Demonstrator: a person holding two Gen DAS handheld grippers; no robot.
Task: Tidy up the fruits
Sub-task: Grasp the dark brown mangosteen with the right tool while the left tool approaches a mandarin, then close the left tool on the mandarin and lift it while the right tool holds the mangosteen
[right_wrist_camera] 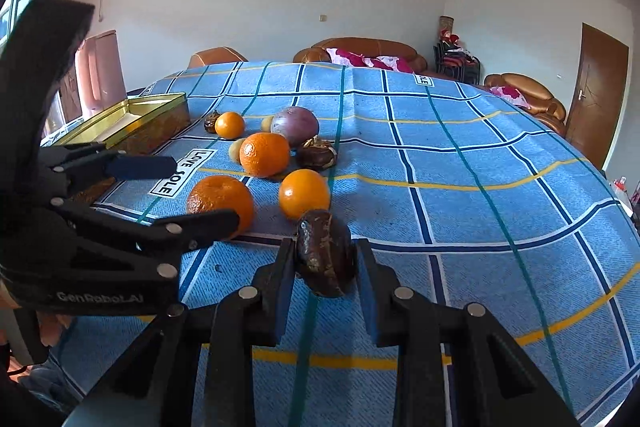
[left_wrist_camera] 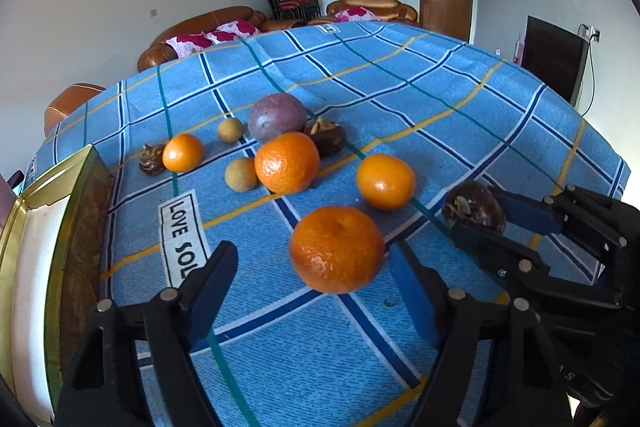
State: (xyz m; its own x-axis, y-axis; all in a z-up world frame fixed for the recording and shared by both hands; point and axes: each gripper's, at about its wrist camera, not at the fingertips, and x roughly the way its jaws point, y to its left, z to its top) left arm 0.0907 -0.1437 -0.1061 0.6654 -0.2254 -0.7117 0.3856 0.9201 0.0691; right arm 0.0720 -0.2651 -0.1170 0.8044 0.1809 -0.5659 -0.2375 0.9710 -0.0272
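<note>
Several fruits lie on a blue checked cloth. My left gripper stands open around the nearest orange: the right pad is at its side and the left pad is a gap away. The right wrist view shows this left gripper astride the same orange. My right gripper is shut on a dark brown fruit, both pads against its sides. In the left wrist view that right gripper and the dark brown fruit sit at the right.
Three more oranges, a purple round fruit, two small tan fruits and two other dark brown fruits lie beyond. An open gold tin stands at the left. Sofas stand past the table's far edge.
</note>
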